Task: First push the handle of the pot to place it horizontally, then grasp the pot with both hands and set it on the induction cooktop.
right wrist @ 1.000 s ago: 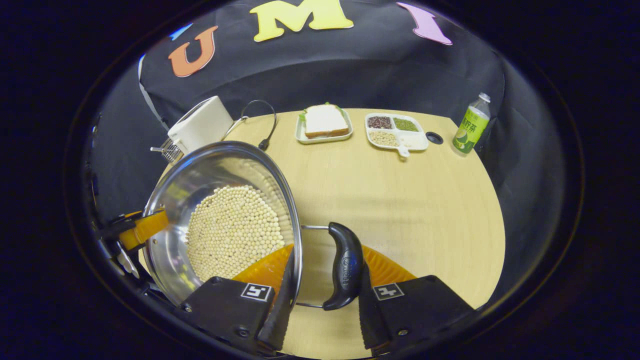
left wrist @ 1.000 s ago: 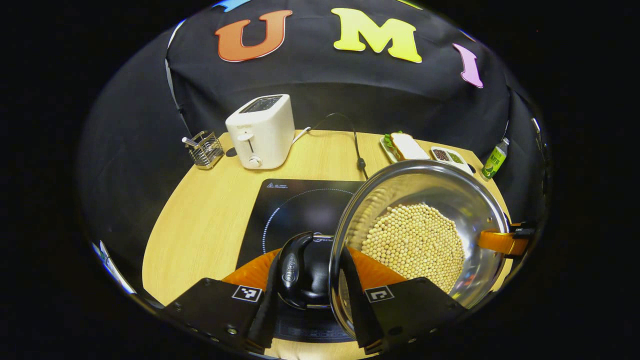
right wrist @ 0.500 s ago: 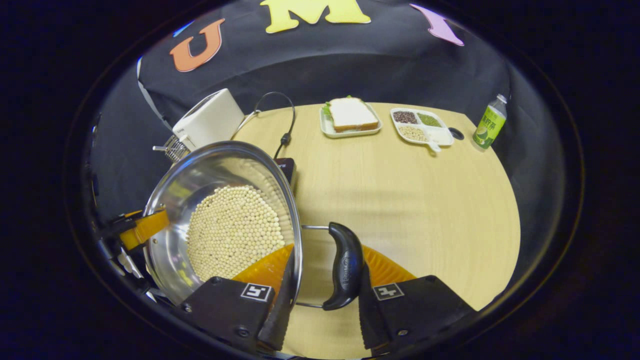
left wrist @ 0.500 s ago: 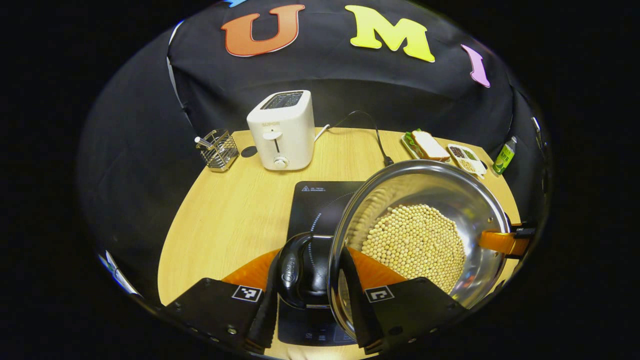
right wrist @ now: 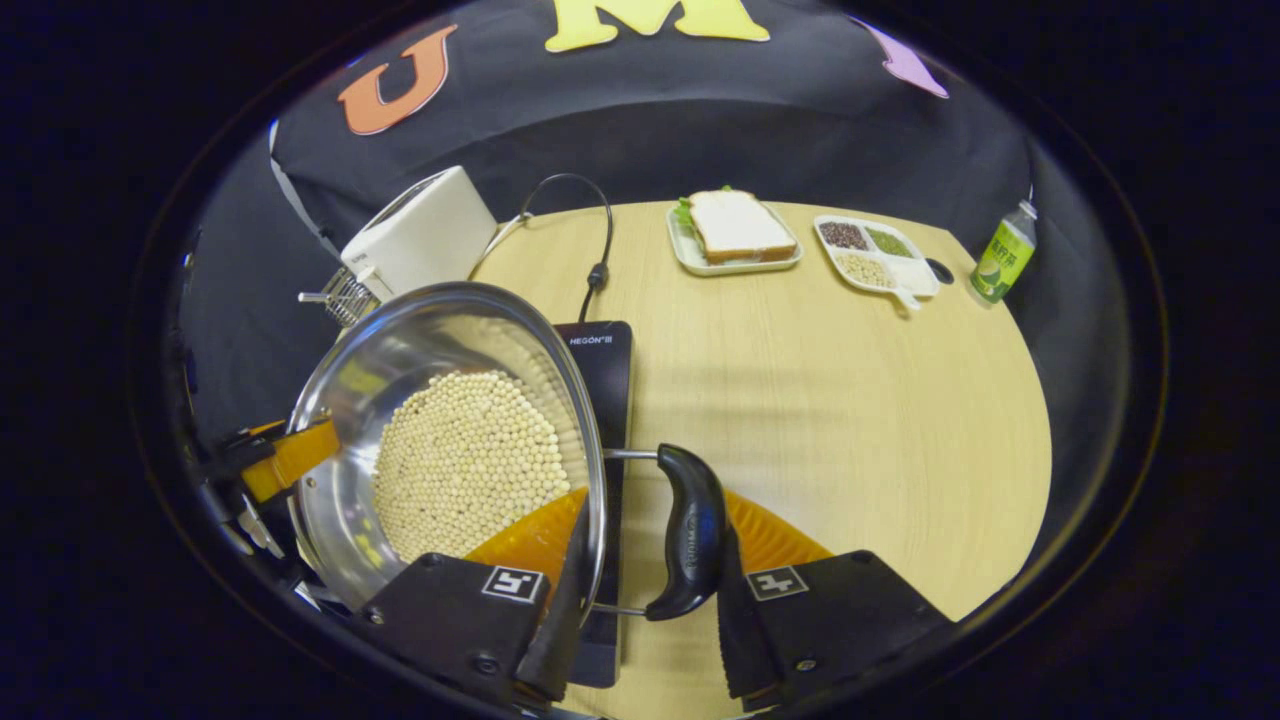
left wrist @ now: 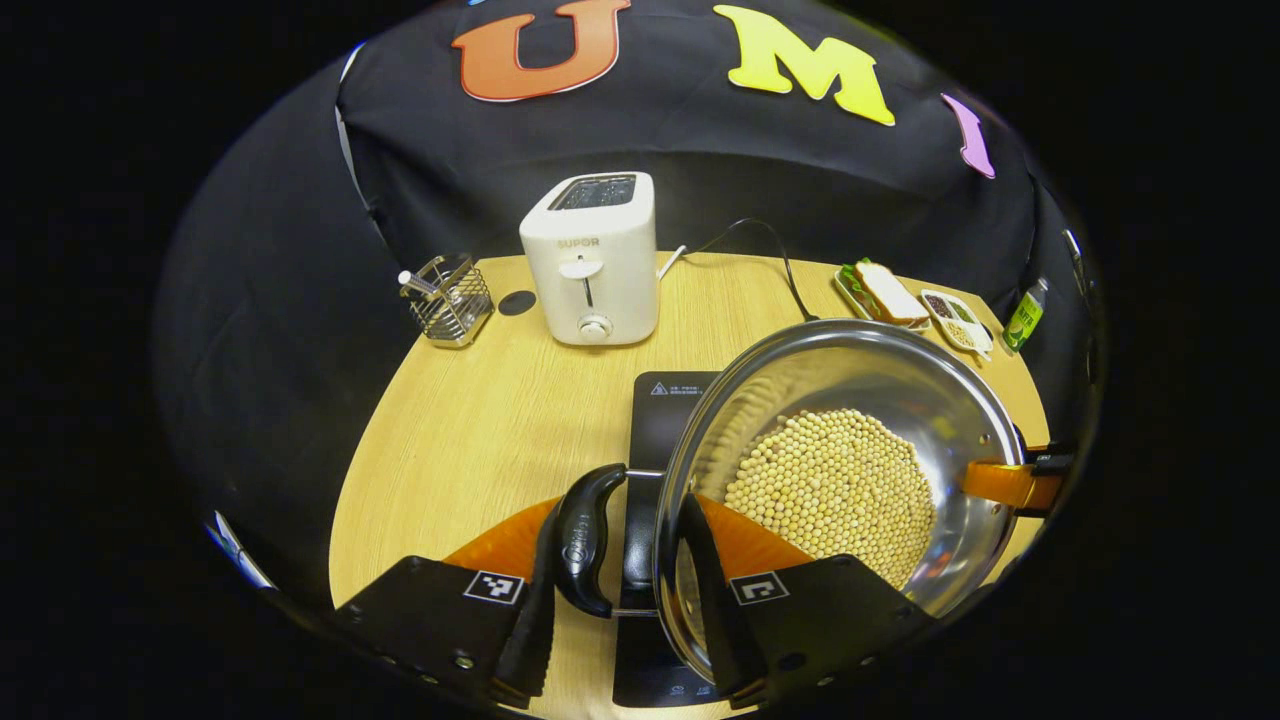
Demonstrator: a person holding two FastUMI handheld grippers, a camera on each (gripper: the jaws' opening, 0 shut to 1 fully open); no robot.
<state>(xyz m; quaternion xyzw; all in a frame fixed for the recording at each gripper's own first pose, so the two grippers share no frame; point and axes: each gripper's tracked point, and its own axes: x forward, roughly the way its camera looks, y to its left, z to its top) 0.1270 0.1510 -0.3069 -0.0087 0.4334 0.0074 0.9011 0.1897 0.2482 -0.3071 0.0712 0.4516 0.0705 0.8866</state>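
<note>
each hand-held gripper, left (left wrist: pixel 618 600) and right (right wrist: pixel 640 600), is clenched over a side handle (left wrist: pixel 585 540) and the rim of the steel pot (left wrist: pixel 850 400). the pot looks heavy with beans (left wrist: pixel 830 490), rigid and slick, and sits above the induction cooktop (right wrist: pixel 605 380) on the counter (right wrist: pixel 820 400). beyond stands a toaster (left wrist: pixel 592 255); its writing is left unread.

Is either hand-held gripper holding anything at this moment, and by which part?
Both hold the steel pot of beans: the left hand-held gripper and the right hand-held gripper each straddle one side handle, one finger inside the rim, one outside the black grip.
</note>
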